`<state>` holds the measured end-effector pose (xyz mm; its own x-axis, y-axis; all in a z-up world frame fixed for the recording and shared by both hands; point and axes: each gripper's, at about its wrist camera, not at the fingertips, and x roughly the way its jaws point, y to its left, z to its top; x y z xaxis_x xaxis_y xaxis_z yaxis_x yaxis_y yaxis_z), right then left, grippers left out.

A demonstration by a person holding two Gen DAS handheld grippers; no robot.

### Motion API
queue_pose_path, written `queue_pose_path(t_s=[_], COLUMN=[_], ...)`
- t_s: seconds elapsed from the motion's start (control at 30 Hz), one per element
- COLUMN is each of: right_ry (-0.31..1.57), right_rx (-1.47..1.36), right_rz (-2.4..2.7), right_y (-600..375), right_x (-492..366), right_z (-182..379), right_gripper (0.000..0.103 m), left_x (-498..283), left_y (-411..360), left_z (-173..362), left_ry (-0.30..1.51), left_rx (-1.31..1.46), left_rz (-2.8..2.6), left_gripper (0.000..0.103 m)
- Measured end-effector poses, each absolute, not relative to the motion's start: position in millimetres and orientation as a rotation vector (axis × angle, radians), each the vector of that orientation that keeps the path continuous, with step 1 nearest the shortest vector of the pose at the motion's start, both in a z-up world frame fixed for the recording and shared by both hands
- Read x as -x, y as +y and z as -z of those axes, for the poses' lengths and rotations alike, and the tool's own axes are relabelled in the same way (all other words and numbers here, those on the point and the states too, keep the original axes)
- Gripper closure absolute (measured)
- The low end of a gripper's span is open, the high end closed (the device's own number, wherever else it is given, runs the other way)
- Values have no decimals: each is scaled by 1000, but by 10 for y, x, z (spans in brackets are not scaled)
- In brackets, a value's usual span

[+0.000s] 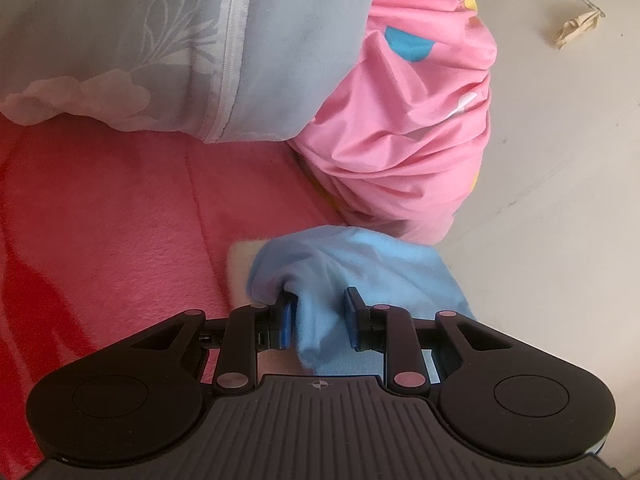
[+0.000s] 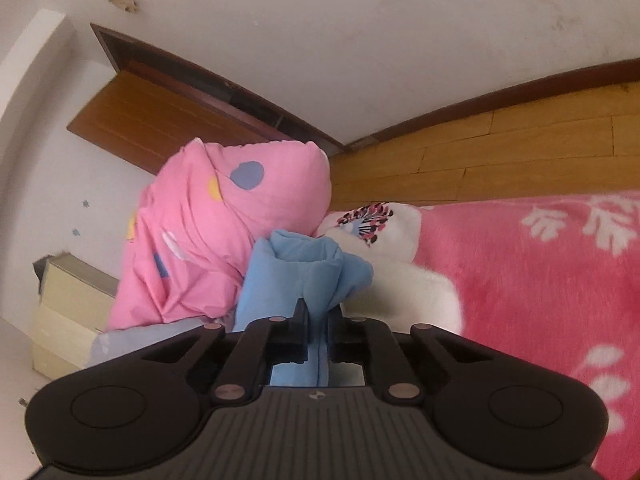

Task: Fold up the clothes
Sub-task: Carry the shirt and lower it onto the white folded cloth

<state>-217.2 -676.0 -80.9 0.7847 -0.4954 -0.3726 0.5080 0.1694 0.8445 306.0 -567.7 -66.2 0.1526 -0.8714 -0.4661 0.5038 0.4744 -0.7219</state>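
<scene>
A light blue garment [image 1: 360,256] lies bunched on a red fleece blanket [image 1: 100,220]. My left gripper [image 1: 321,312] is shut on a thick fold of it, with cloth filling the gap between the blue pads and draping over the left one. In the right wrist view the same light blue garment [image 2: 296,264] stands up in rolled folds, and my right gripper [image 2: 318,316] is shut tight on its lower part. Beneath the folds lies a white fluffy cloth [image 2: 400,288] with a dark printed patch.
A pink quilt bundle [image 1: 400,120] with coloured spots sits just beyond the garment, also seen as the pink bundle [image 2: 208,240]. A grey-blue pillow [image 1: 160,40] lies at the upper left. A pale wall [image 1: 560,200], wooden floor [image 2: 520,140] and cream cabinet [image 2: 68,312] surround the bed.
</scene>
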Motion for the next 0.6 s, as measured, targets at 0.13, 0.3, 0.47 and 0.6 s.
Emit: queue_pose_path(t_s=[0.13,0.3,0.47,0.6], right_ry=[-21,-62,-33,7], right_rx=[-1231,-1224,-1211,-1234], right_rz=[691,662,709,708], right_y=[-6664,-6534,-6556,-6638], right_x=[2238,2322,2359,2358], right_z=[782,702,783,898], right_gripper=[96,99,99,95], left_x=[-3061,-3053,-3036,-3030], left_y=[-5673,-5674,-5682,-5674], left_z=[656,653,670,675], left_ry=[995,992,996,1002], left_rx=[453,451,452,458], left_rz=[1040,1045,1044,1047], left_gripper=[79,79,79,79])
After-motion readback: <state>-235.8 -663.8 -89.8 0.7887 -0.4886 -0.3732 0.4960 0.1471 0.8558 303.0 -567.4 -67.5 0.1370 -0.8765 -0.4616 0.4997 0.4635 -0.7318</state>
